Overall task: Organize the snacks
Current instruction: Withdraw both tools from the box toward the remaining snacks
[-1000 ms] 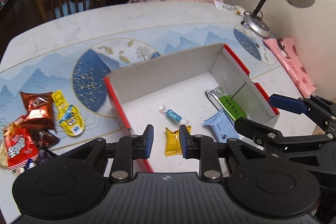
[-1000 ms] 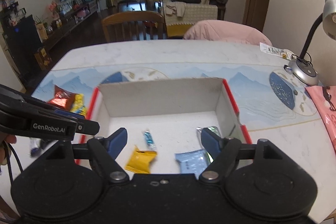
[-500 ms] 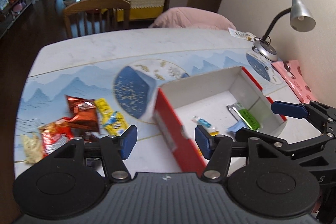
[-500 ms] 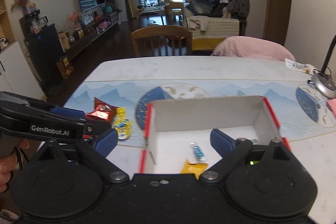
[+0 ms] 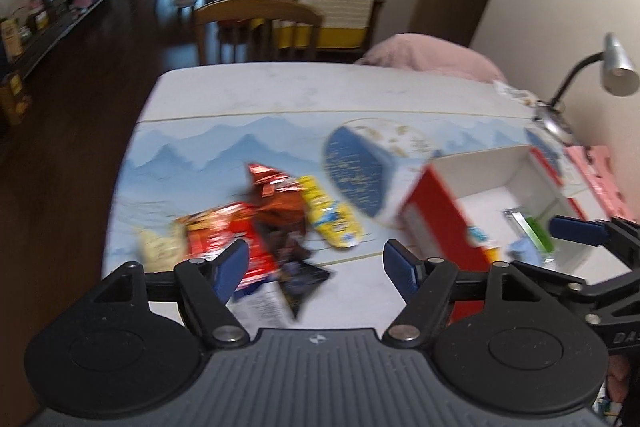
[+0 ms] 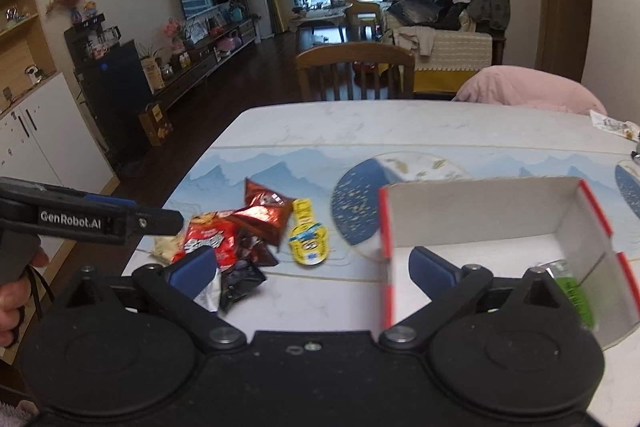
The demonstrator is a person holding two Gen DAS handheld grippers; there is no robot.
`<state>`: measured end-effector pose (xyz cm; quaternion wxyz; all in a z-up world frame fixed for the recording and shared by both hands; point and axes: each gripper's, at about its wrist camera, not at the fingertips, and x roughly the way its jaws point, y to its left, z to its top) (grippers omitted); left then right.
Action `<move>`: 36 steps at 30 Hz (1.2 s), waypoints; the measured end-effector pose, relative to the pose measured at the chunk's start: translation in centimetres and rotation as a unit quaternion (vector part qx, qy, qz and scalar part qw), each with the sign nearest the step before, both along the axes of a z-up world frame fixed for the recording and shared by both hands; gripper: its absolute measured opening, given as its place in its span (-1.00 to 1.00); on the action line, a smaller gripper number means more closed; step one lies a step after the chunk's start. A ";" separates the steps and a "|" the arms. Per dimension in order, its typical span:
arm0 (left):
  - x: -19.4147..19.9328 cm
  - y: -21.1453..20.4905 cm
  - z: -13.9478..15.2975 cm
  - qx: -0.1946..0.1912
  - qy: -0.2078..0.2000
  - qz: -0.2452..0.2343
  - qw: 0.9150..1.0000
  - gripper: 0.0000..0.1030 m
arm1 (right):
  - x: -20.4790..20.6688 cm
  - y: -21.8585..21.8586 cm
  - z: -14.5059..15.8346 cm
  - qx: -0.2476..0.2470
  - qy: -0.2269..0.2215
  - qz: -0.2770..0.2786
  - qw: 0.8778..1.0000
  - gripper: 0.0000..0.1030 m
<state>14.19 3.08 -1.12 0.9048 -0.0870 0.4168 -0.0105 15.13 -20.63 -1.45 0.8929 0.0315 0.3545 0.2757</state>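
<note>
A pile of snack packets lies on the table left of the box: a red bag (image 5: pixel 224 239) (image 6: pixel 210 239), a shiny brown bag (image 5: pixel 276 195) (image 6: pixel 264 209), a dark packet (image 5: pixel 300 277) (image 6: pixel 240 281) and a yellow minion packet (image 5: pixel 330 219) (image 6: pixel 308 241). The red-edged white box (image 5: pixel 436 223) (image 6: pixel 480 211) holds a green packet (image 5: pixel 540 235) (image 6: pixel 572 293) and several small snacks. My left gripper (image 5: pixel 316 267) is open and empty above the pile. My right gripper (image 6: pixel 314 269) is open and empty between pile and box.
A desk lamp (image 5: pixel 600 75) and a pink packet (image 5: pixel 604 175) are at the table's right side. A wooden chair (image 6: pixel 356 71) and a pink-covered chair (image 6: pixel 528 91) stand at the far edge. The table's left edge (image 5: pixel 124 163) drops to the floor.
Both grippers have swung left from over the box toward the snack pile. The left gripper's jaws have opened from nearly shut to wide apart.
</note>
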 end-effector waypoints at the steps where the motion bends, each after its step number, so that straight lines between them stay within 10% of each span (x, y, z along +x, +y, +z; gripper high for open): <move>1: -0.1 0.8 -0.3 0.002 0.005 0.006 1.000 0.44 | -0.1 0.6 -0.3 0.000 0.004 0.003 1.000 1.00; 14: 0.7 9.5 -5.1 0.027 0.037 0.066 0.997 0.44 | 1.4 6.5 -4.3 -0.022 0.063 0.022 0.998 0.98; 36: 6.3 11.9 -12.4 0.050 0.090 -0.013 0.995 0.44 | -0.9 20.2 -10.2 -0.171 0.039 0.116 0.978 0.76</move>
